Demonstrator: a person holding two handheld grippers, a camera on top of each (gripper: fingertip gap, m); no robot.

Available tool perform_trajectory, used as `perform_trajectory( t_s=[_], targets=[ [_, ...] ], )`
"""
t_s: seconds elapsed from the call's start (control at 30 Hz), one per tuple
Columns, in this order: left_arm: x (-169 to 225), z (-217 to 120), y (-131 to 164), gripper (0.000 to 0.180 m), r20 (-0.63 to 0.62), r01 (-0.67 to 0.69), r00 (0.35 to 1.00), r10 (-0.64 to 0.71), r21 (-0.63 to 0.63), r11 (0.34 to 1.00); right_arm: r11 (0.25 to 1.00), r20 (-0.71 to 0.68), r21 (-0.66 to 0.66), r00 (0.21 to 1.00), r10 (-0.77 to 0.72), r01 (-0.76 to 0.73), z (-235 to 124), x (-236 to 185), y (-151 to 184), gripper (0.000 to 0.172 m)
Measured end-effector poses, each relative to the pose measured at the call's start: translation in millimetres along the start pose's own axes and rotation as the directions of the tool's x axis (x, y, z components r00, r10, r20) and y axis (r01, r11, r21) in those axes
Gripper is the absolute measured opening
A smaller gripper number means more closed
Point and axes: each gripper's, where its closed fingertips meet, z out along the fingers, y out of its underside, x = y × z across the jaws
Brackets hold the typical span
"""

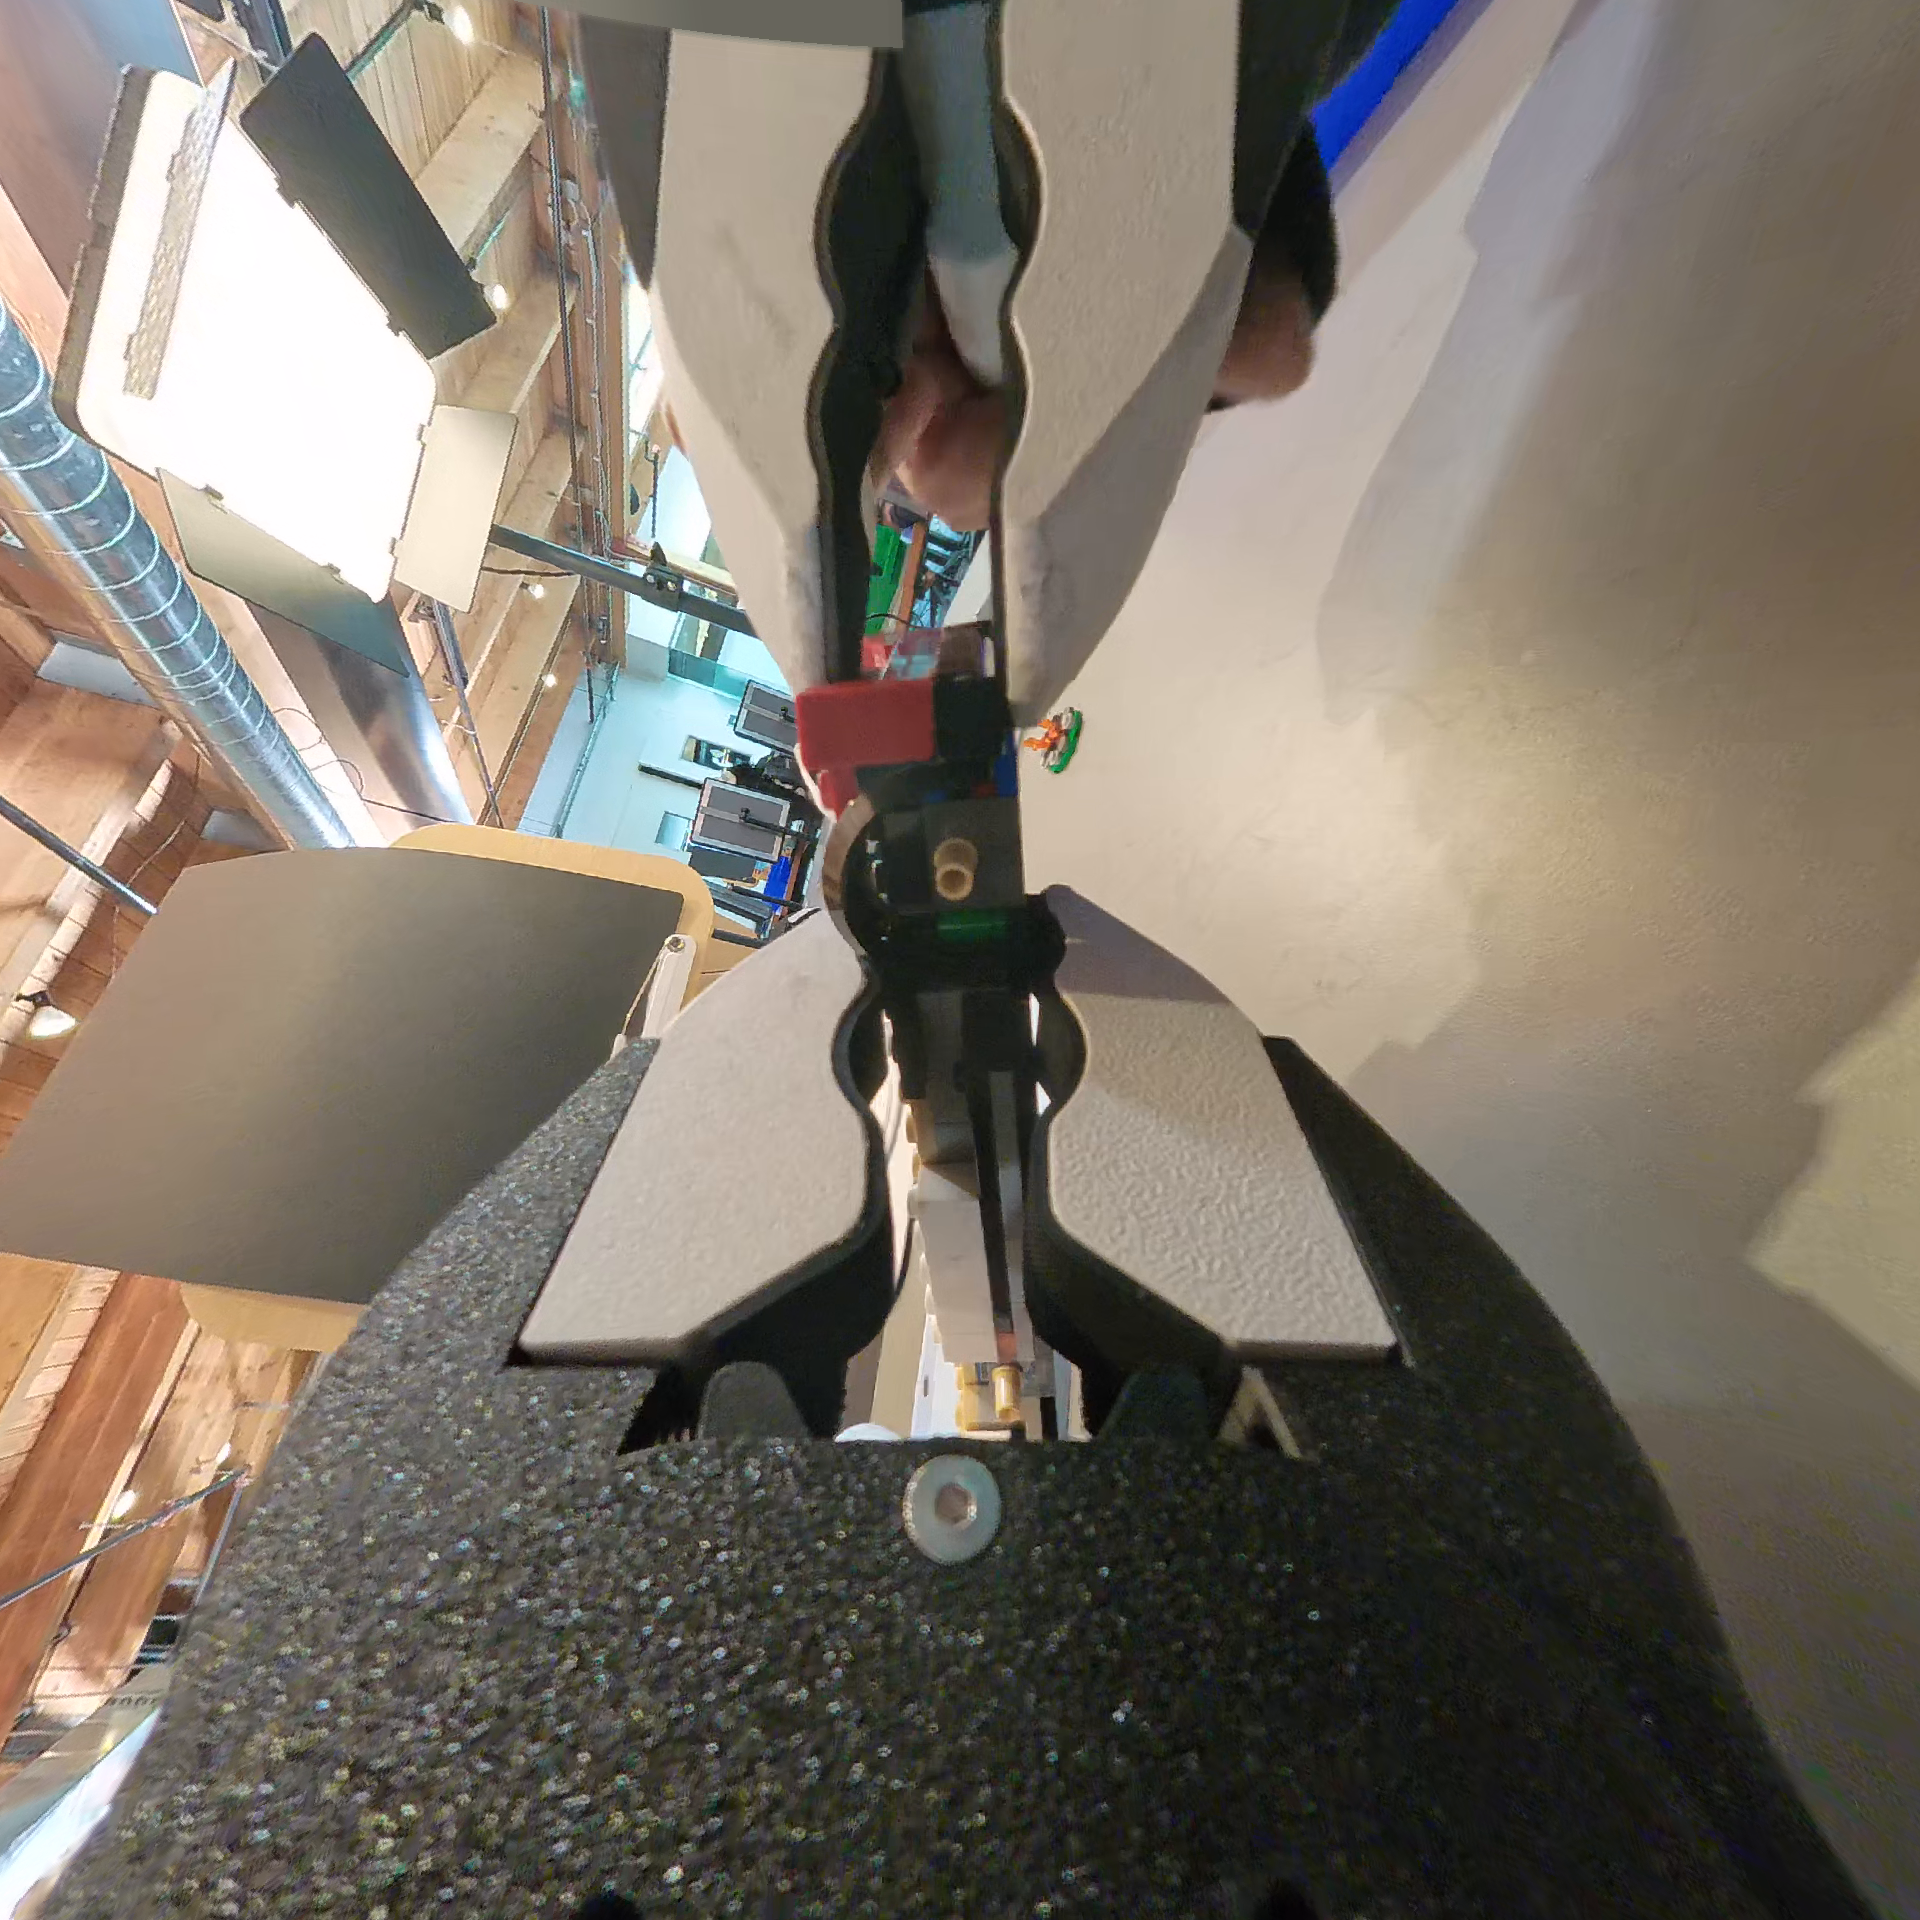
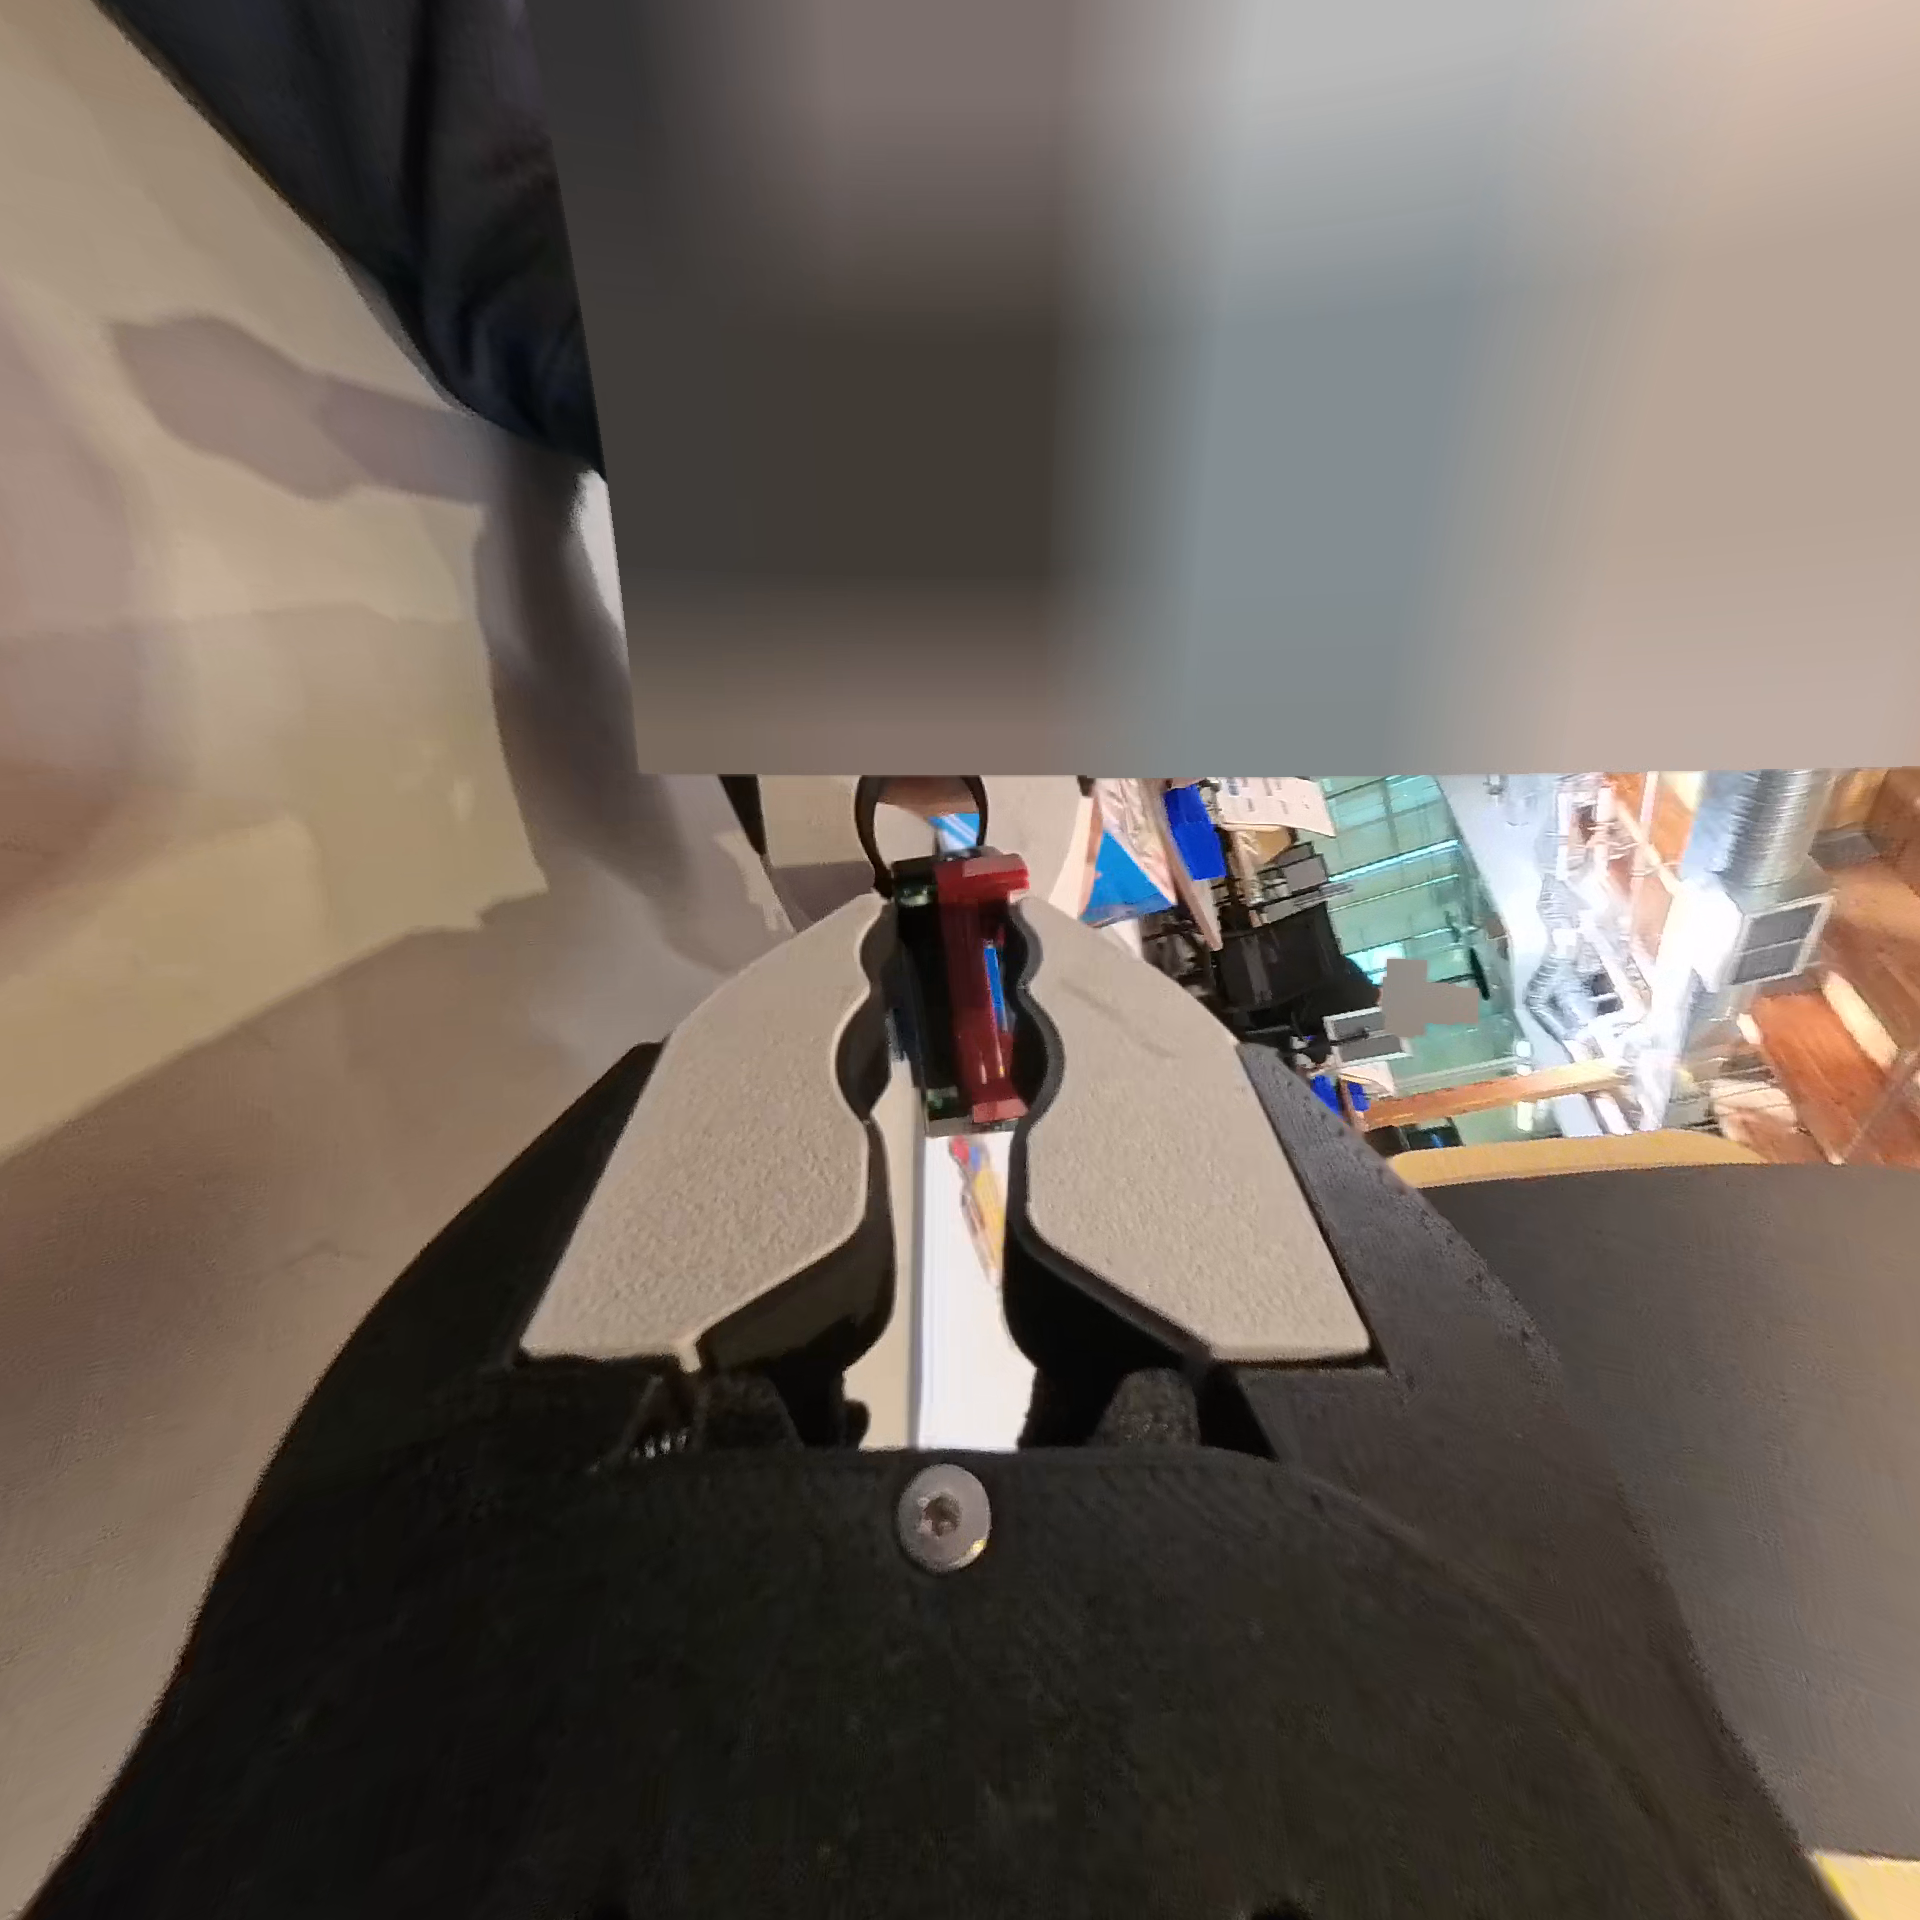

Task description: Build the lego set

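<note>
L wrist view: left gripper [image 1: 951, 925] jaws nearly closed, clamped on the dark end of a small toy-brick assembly [image 1: 951, 831]: dark grey block w/ a tan peg, green bit right at the tips, white and tan parts running back between the jaws. Straight ahead, right gripper [image 1: 914, 675] comes in tip-to-tip, pinching the red/black end of the same build. Both held up off the white table [image 1: 1507, 727]. Small green/orange piece [image 1: 1055, 738] lies alone on the table, just right of the far jaws.

R wrist view: right gripper [image 2: 961, 904] jaws narrow, pressed on a red brick part [image 2: 977, 977] w/ black and blue layers; left jaws barely visible beyond.

Handling, my read: light, rigid plastic, smooth so can slip; studs may pop apart if twisted. Grip flat sides, near the joint.
</note>
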Motion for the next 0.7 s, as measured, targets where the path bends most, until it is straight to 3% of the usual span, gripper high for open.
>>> perform_trajectory(
  t_s=[0.17,0.7],
  targets=[
    [-0.8,-0.2,7.3,0.025,0.003,-0.006,1.0,0.006,-0.025,1.0,0.999,-0.048,-0.004,0.998,-0.034,0.034,-8.1,1.5,-1.2,0.026],
    [0.5,0.6,7.8,0.025,-0.001,-0.069,0.998,0.069,-0.051,0.996,0.98,-0.161,-0.126,0.971,-0.174,0.154,-8.1,-4.3,14.6,0.022]
  ],
)
